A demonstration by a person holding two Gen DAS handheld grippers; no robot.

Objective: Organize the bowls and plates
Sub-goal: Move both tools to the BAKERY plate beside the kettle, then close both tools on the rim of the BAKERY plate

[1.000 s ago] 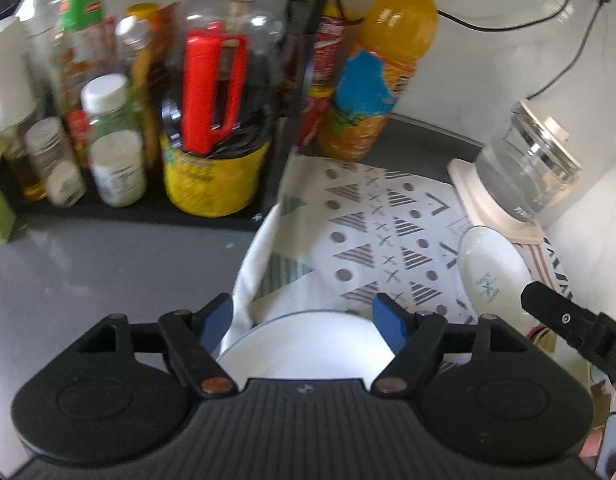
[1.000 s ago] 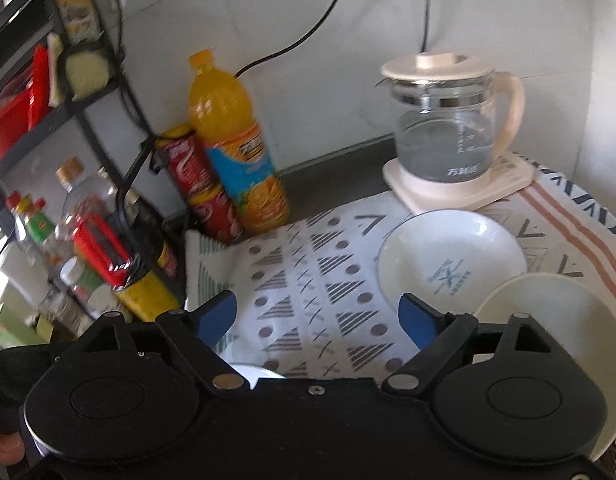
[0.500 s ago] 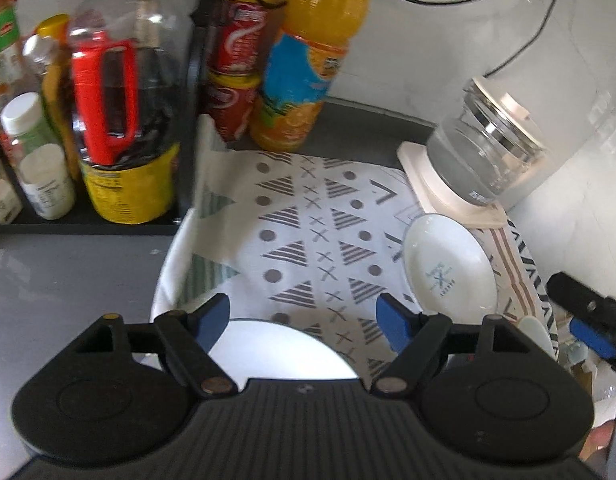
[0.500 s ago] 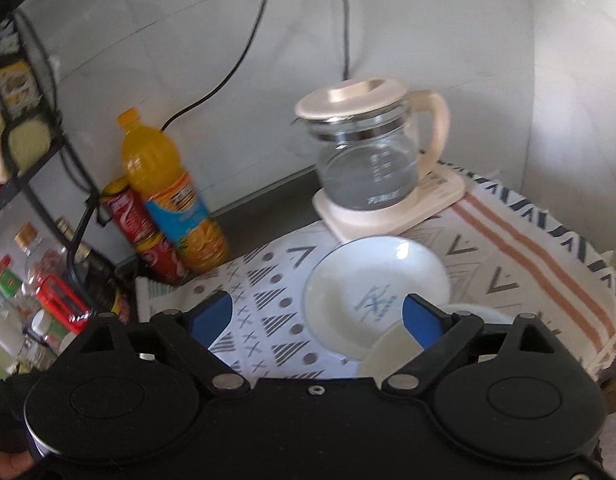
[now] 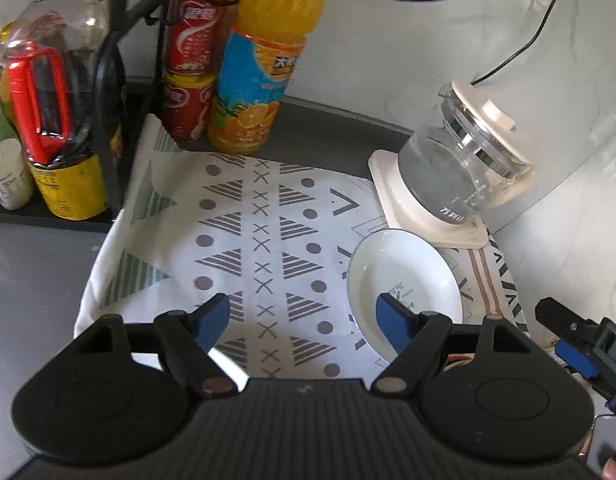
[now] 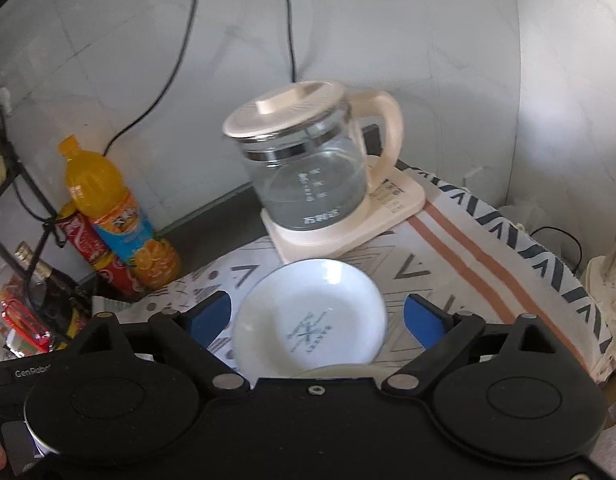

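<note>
One white plate (image 6: 308, 320) (two cans (image 5: 190, 64))

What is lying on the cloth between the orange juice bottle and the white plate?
Nothing: in the left wrist view, only bare patterned cloth lies between the orange juice bottle and the white plate.

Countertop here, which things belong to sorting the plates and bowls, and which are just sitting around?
For the job:
- white plate with a logo
- pale dish edge just in front of it
- white dish rim under the left tool

Just sitting around:
- glass kettle
- orange juice bottle
- red cans
- patterned cloth
</note>
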